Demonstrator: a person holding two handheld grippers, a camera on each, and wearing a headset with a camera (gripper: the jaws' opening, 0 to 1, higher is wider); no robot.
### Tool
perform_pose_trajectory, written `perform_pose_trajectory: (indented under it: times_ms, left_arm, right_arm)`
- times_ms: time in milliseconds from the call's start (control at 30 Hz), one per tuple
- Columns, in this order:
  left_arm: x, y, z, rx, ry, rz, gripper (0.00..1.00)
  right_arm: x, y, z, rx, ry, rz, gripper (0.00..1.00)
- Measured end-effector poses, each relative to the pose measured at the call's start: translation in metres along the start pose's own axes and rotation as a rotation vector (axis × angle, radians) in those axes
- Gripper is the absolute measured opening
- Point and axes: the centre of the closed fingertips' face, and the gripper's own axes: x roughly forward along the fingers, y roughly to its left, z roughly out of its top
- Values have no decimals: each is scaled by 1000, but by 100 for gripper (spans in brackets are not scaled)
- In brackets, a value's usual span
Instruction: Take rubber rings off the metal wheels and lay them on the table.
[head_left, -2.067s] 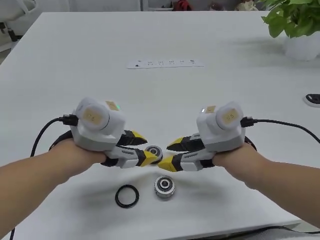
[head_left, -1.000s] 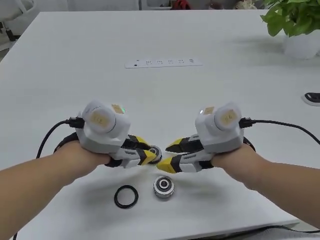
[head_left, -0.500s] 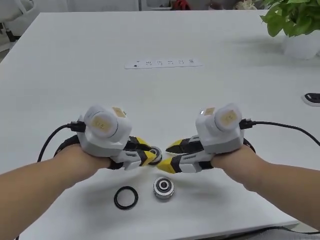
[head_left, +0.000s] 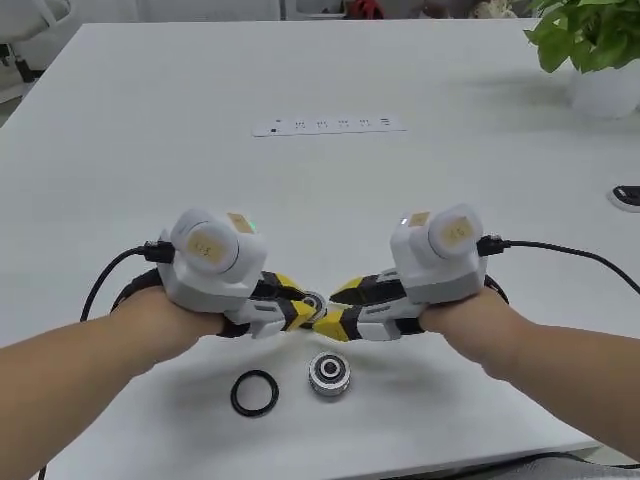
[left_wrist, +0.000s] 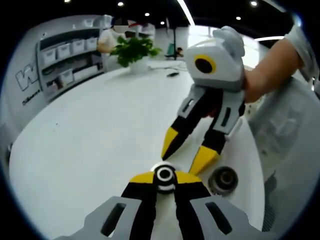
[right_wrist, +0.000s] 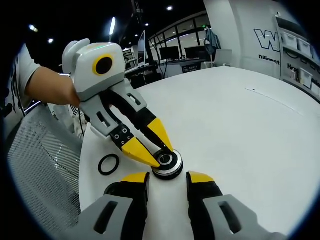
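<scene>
My left gripper (head_left: 302, 306) is shut on a small metal wheel (head_left: 313, 302) that wears a black rubber ring, held just above the table. Its own view shows that wheel (left_wrist: 164, 175) pinched between the yellow tips. My right gripper (head_left: 331, 309) faces it from the right, open, with its tips on either side of the wheel's edge. In the right gripper view the held wheel (right_wrist: 167, 163) sits just ahead of my right gripper (right_wrist: 167, 178). A bare metal wheel (head_left: 328, 370) and a loose black rubber ring (head_left: 254, 391) lie on the table (head_left: 320, 190) below the grippers.
A white power strip (head_left: 328, 126) lies mid-table. A potted plant (head_left: 592, 55) stands at the far right corner and a small dark object (head_left: 626, 196) sits at the right edge. A black cable (head_left: 560, 250) trails from the right gripper. The table's front edge is close.
The right gripper has edged left until its tips flank the held wheel. The left gripper has rolled slightly and keeps its hold. The wheel and ring on the table have not moved.
</scene>
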Motion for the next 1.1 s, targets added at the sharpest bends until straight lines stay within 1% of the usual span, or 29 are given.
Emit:
perform_pose_trajectory:
  times_ms: [433,533,600,900,1100]
  left_arm:
    - [1,1,0,-7,-6,0,14]
    - [1,1,0,-7,-5,0,13]
    - [1,1,1,-8,-5,0,13]
    - [2,2,0,-11,-4,1,13]
    - [2,3,0,-14,-3,3,13]
  right_arm:
    - [4,-1,-1,-1,4,7,22]
    - [4,-1,-1,-7,5,10,20]
    - [4,-1,-1,-23,6,9,20]
    - [2,-3,-4,-42,16,4,14]
    - [3,-4,-4,-43,17,6,13]
